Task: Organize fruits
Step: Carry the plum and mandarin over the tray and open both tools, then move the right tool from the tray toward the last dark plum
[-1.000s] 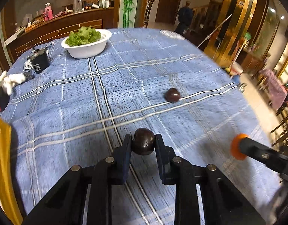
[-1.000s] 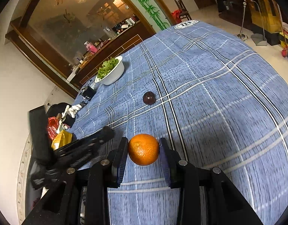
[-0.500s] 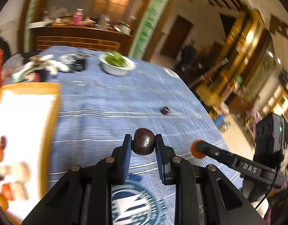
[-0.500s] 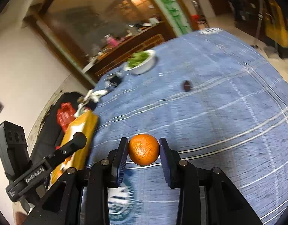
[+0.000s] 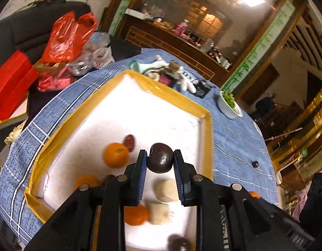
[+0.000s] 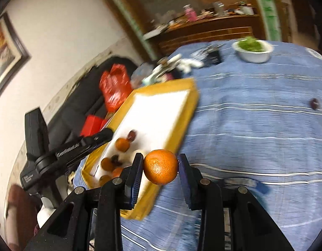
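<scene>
My left gripper [image 5: 160, 163] is shut on a dark brown fruit [image 5: 160, 157] and holds it above a white tray with a yellow rim [image 5: 177, 93]. In the tray lie several fruits: oranges [image 5: 115, 154], dark ones [image 5: 129, 142] and pale ones [image 5: 166, 189]. My right gripper [image 6: 161, 168] is shut on an orange [image 6: 160, 166], held over the blue tablecloth by the tray's right rim [image 6: 190, 108]. One more dark fruit [image 6: 314, 103] lies on the cloth far right; it also shows in the left wrist view [image 5: 255, 163]. The left gripper's body [image 6: 62, 150] shows over the tray.
A white bowl of greens [image 6: 253, 50] stands at the far side of the table. Small clutter [image 5: 171, 73] lies beyond the tray. Red plastic bags [image 5: 66, 35] and a red box [image 5: 10, 83] sit on a dark sofa left of the table.
Both grippers have swung left from the open tablecloth to the tray, each still holding its fruit. The left one is now over the tray, the right one beside its rim.
</scene>
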Available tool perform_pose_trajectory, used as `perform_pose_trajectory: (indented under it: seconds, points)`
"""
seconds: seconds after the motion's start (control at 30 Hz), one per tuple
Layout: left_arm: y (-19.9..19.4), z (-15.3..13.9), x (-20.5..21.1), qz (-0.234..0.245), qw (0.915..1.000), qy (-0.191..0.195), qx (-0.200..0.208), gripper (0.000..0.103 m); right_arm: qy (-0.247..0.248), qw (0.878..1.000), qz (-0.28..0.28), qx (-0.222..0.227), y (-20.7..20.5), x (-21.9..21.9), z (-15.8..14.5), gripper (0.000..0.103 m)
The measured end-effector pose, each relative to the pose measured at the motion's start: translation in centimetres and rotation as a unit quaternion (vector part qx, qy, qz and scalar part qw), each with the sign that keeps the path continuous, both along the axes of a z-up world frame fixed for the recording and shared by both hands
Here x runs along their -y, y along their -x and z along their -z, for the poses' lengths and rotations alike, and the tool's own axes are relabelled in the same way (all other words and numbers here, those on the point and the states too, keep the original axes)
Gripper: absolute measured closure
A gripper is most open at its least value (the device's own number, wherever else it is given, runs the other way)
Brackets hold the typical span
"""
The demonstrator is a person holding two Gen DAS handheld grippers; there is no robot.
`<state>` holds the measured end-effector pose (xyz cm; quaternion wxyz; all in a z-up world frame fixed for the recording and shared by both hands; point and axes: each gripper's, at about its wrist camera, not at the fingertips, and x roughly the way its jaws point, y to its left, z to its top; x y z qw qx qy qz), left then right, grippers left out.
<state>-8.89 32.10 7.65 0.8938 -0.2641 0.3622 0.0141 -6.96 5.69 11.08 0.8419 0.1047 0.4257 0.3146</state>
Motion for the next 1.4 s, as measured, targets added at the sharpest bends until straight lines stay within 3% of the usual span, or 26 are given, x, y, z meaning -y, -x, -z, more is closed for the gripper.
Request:
perform_pose_trajectory:
  seconds: [0.2,0.23,0.3,0.37,0.43,0.57,0.67,0.8,0.87,0.97,1.17,1.4]
  points:
    - [-0.5,1.3,-1.1,-0.005,0.9999,-0.002,-0.009,0.075,0.059,0.997,-0.040,0.018,-0.5,-6.5,1.9,0.064]
    - [-0.5,1.4,-1.2,-0.007,0.9999,-0.002,-0.010,0.071,0.066,0.997,-0.041,0.023,-0.6,-7.0,2.1,0.064]
    - [-0.5,1.4,-1.6,-0.011,0.9999,-0.001,-0.010,0.044,0.081,0.995,-0.038,0.033,-1.2,-7.9,2.4,0.064]
    - [-0.2,1.2,-1.8,-0.016,0.9998,-0.007,-0.003,0.042,0.090,0.995,-0.031,0.032,-2.1,-8.4,2.8,0.060]
    - [0.1,0.9,-2.0,-0.017,0.9998,-0.011,0.002,0.041,0.084,0.996,-0.021,0.032,-2.5,-8.3,2.7,0.042]
    - [0.9,-0.2,-1.7,-0.019,0.9994,-0.026,0.015,0.039,0.075,0.996,-0.007,0.039,-2.3,-7.3,1.9,0.041]
    - [1.9,-1.5,-0.3,-0.015,0.9979,-0.055,0.030,0.039,0.063,0.997,0.011,0.045,-1.5,-5.7,1.3,0.042]
    - [3.2,-3.4,2.8,-0.015,0.9925,-0.113,0.044,0.026,0.054,0.996,0.043,0.056,0.4,-2.4,0.9,0.041]
    - [4.2,-4.6,5.8,-0.014,0.9831,-0.173,0.058,0.022,0.051,0.995,0.060,0.057,1.2,-0.8,0.9,0.041]
    - [5.6,-5.8,9.4,-0.007,0.9696,-0.232,0.077,0.010,0.041,0.993,0.094,0.053,2.4,2.4,1.1,0.040]
    - [7.4,-7.2,14.6,0.041,0.9611,-0.255,0.098,0.006,0.019,0.986,0.161,0.045,3.8,8.4,1.1,0.039]
    - [7.6,-7.4,17.9,0.075,0.9562,-0.269,0.090,0.006,-0.007,0.981,0.188,0.047,5.1,11.8,0.8,0.037]
